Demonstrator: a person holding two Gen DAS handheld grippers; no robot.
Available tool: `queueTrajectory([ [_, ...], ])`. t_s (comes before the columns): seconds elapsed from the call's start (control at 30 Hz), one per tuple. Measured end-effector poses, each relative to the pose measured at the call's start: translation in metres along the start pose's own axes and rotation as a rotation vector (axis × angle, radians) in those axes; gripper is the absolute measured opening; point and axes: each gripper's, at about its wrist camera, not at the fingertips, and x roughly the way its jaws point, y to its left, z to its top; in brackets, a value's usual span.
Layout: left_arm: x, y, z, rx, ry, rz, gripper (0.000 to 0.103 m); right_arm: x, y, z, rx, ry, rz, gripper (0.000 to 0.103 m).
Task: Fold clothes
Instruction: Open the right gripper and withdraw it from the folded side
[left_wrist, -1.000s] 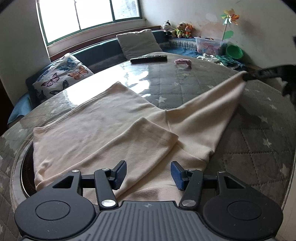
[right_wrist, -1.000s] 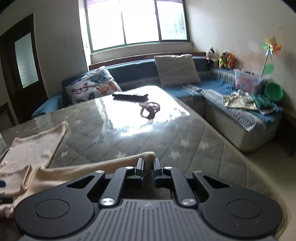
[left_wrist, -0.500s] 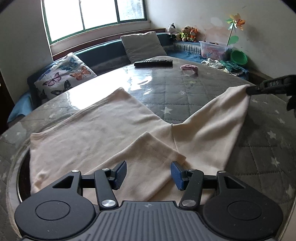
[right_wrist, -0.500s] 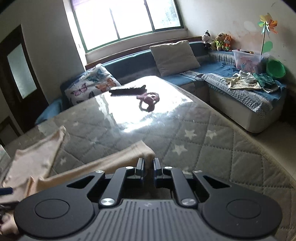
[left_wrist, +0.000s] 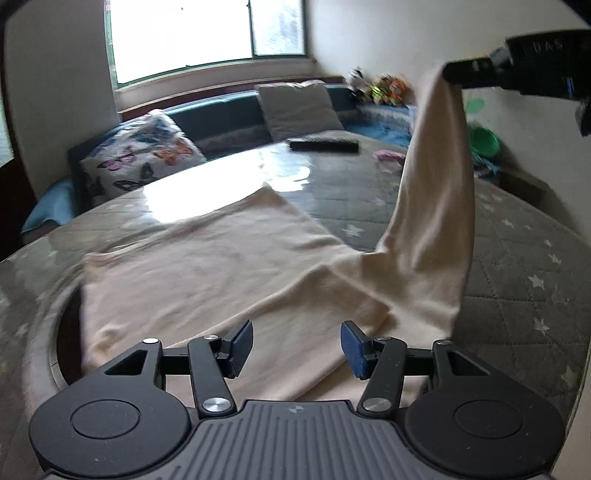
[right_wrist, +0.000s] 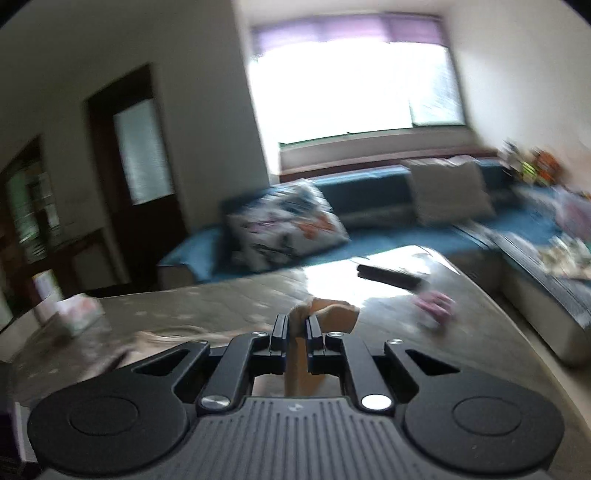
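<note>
A cream garment (left_wrist: 207, 273) lies spread on the grey quilted table (left_wrist: 517, 266), with one part folded over near me. My left gripper (left_wrist: 296, 341) hovers open just above the near folded edge, blue pads apart with nothing pinched between them. My right gripper (left_wrist: 448, 72) is at the upper right of the left wrist view, shut on the garment's sleeve end and holding it high, so the sleeve (left_wrist: 436, 192) hangs in a long drape. In the blurred right wrist view the right gripper (right_wrist: 297, 326) is shut on the cream cloth (right_wrist: 332, 314).
A black remote (left_wrist: 324, 144) and a small pink item (left_wrist: 388, 156) lie at the table's far side. A blue sofa (left_wrist: 221, 118) with a butterfly cushion (left_wrist: 140, 162) and a grey cushion (left_wrist: 299, 107) runs behind. A small box (right_wrist: 77, 314) sits at the table's left.
The right gripper rose steeply with the sleeve end, lifting the sleeve off the table into a tall drape. The left gripper shifted a little over the folded edge and stayed open.
</note>
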Motion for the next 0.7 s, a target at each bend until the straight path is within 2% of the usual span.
queueTrajectory([
  [0.2, -0.046, 0.050, -0.027, -0.081, -0.032, 0.126, 0.060, 0.019, 0.086, 0.004, -0.147, 0.016, 0.177, 0.008],
  [0.4, -0.073, 0.093, -0.058, -0.178, -0.016, 0.225, 0.061, 0.055, 0.165, -0.029, -0.266, 0.124, 0.320, 0.008],
  [0.53, -0.078, 0.106, -0.070, -0.220, 0.000, 0.254, 0.061, 0.073, 0.201, -0.061, -0.321, 0.231, 0.388, 0.013],
  [0.7, -0.082, 0.106, -0.072, -0.221, -0.013, 0.243, 0.060, 0.070, 0.208, -0.073, -0.350, 0.284, 0.418, 0.017],
])
